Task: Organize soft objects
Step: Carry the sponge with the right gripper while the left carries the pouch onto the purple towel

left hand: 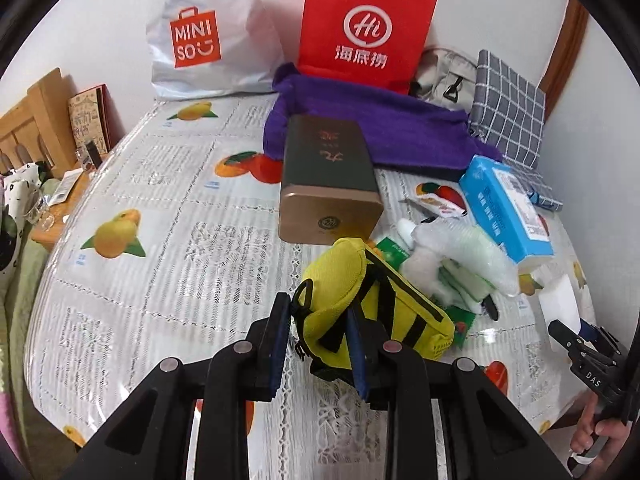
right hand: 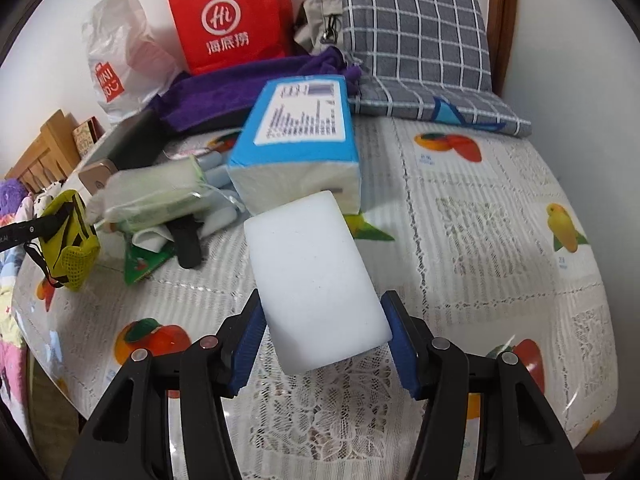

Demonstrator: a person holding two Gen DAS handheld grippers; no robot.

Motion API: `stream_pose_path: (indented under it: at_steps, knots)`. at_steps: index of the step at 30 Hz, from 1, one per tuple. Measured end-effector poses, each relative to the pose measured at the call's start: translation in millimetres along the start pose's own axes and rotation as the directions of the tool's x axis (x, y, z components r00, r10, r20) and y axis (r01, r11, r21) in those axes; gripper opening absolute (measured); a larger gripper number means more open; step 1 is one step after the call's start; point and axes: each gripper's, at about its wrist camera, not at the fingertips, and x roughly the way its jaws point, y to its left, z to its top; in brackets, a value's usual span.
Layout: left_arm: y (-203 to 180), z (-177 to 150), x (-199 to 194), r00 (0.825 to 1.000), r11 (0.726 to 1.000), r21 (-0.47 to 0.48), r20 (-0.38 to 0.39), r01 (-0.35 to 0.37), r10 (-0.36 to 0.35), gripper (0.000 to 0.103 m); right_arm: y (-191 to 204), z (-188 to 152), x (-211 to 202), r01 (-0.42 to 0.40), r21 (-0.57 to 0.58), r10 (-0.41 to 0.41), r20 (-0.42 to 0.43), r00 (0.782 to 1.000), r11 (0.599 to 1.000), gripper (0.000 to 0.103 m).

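Both claws hold soft things above the desk (right hand: 460,216).
The left claw (left hand: 320,344) is clenched on the yellow pouch (left hand: 360,300) by one end, so it may slip out; the right claw (right hand: 324,344) is grasping the white sponge (right hand: 316,280), which may tilt.

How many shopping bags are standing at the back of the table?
2. The red paper bag stands against the wall behind the purple cloth; the white plastic bag is beside it, on its left. Others may be hidden.

White walls (left hand: 592,100) back a fruit-print table (left hand: 160,208); wooden furniture (left hand: 36,120) stands beside.
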Motion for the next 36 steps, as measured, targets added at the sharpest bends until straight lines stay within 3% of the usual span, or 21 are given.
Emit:
stream_pose_path:
  at_steps: [14,36]
  knots:
    - [-8,20,-38,0.998,1.0,-0.011,0.055,-0.016,0.016,0.026,12,37,-47,-0.018,-0.043,0.022,0.101,0.995,0.999,0.057]
    - [-19,103,-32,0.995,0.999,-0.024,0.096,-0.022,0.025,0.026,24,131,-43,-0.024,-0.083,0.037,0.158,0.987,0.996,0.057]
